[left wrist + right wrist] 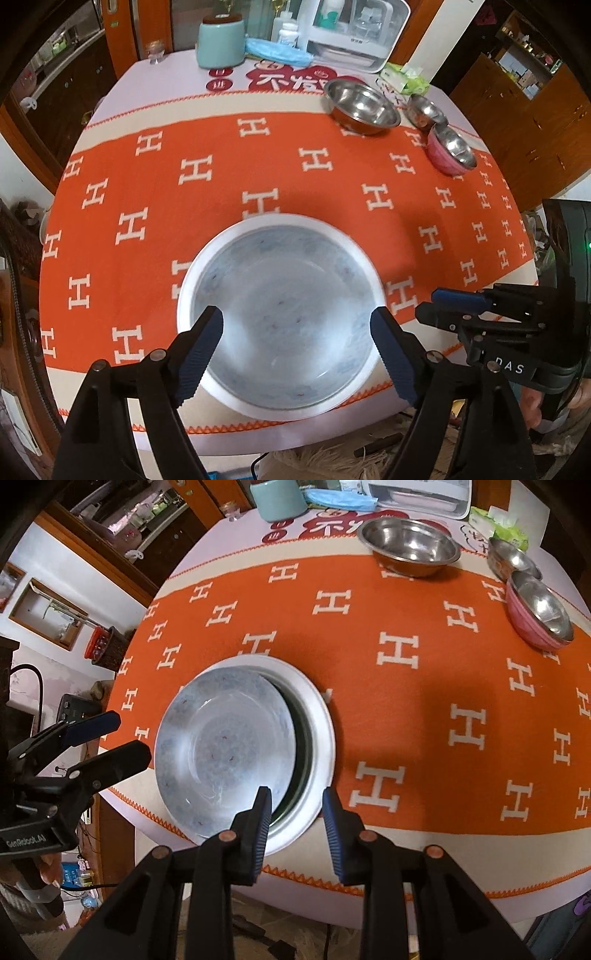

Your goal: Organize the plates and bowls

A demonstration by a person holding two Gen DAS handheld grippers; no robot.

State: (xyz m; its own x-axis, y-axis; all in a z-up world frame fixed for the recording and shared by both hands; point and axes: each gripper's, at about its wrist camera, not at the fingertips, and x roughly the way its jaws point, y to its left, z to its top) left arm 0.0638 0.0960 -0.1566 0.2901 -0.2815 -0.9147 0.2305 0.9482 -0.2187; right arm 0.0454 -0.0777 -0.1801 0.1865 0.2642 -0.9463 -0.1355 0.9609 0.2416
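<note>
Near edge of the table (pixel 207 568), roughly mid-width, sits a stack: a pale blue patterned deep plate (pixel 221 753) resting inside a wider white-rimmed basin (pixel 317 716). The plate is shoved off-centre in the right wrist view, leaving a dark crescent of basin interior on one side, so it looks nested but not squared up. The left gripper (pixel 297 325) hangs above the stack with its jaws wide apart, one pad over each side of the plate, nothing clamped; it reads as let go. The right gripper (pixel 295 801) has its jaws parted a little, straddling the plate edge and basin rim from above; no pad visibly presses on either, so I read it as not gripping. Judgement: stacking here is basically done, and both tools are placed to clear away or nudge the plate to centre. At the far right corner, three more pieces wait, well apart from the stack: a large steel bowl (pixel 362 105), a small steel bowl (pixel 426 110) and a pink-sided bowl with steel lining (pixel 452 151). All three look empty; the small one's contents are unclear. The plate looks empty too. Along the far edge is clutter: a teal jar (pixel 221 42) and a white rack (pixel 354 33).
</note>
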